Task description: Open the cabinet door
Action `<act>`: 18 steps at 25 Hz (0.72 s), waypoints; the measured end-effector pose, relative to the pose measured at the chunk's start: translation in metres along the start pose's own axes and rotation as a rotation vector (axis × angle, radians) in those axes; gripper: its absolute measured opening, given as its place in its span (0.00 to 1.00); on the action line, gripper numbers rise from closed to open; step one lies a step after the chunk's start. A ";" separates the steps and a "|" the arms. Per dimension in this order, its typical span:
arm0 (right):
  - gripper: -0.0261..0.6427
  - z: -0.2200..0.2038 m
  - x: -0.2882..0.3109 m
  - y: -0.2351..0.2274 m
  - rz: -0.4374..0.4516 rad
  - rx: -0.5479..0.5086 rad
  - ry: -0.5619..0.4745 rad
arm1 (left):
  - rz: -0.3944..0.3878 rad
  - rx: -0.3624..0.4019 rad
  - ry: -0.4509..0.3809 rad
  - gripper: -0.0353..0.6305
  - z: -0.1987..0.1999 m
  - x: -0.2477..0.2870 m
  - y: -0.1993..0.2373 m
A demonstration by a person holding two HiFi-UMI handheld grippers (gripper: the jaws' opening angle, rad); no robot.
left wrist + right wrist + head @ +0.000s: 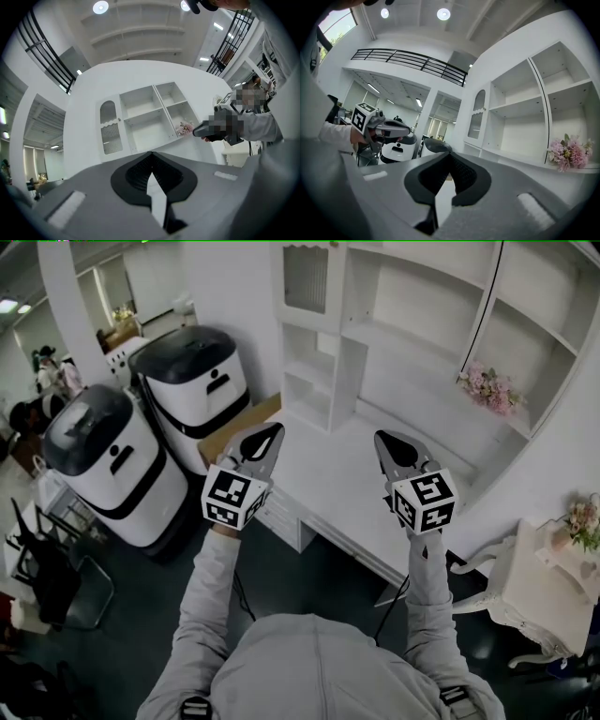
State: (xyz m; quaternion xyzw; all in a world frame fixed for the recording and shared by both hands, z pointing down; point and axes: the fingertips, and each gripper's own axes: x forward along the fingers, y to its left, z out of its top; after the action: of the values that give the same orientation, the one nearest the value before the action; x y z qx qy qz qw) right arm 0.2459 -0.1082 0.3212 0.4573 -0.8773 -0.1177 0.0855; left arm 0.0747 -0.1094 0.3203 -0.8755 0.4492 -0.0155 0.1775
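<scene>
Two shut claws, one closed door. The white shelf unit (412,324) stands on the tabletop (337,474). Its only door (307,277), a tall panel with an arched, ribbed window, covers the top-left compartment, its long axis upright.

From where we hold the claws, the door lies ahead, higher and toward the left, well apart from both. We judge the left claw (274,432) the nearer of the two. The right claw (383,439) sits further over, toward the open shelves.

What looks like a small knob (119,120) shows on the door's right edge. We reckon the pull must start there and swing the door leftward, though we cannot make out the hinges.

Both our arms reach forward over the front of the tabletop, claws side by side and roughly level. Each claw has its jaws pressed together with nothing between them, so we would need to part the jaws before any grip on the knob.
</scene>
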 end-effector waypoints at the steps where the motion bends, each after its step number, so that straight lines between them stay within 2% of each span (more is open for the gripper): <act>1: 0.04 -0.001 0.009 -0.002 -0.009 0.004 0.000 | -0.005 0.003 -0.001 0.08 -0.002 0.004 0.007; 8: 0.04 -0.011 0.055 -0.018 -0.049 0.078 -0.010 | -0.046 0.002 0.025 0.08 -0.033 0.033 0.039; 18: 0.04 -0.018 0.120 -0.070 -0.038 0.107 -0.016 | -0.070 -0.027 0.048 0.08 -0.066 0.103 0.071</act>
State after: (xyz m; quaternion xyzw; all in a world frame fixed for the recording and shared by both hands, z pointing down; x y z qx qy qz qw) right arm 0.2370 -0.2481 0.3233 0.4770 -0.8741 -0.0757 0.0518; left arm 0.0678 -0.2484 0.3456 -0.8923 0.4228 -0.0368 0.1540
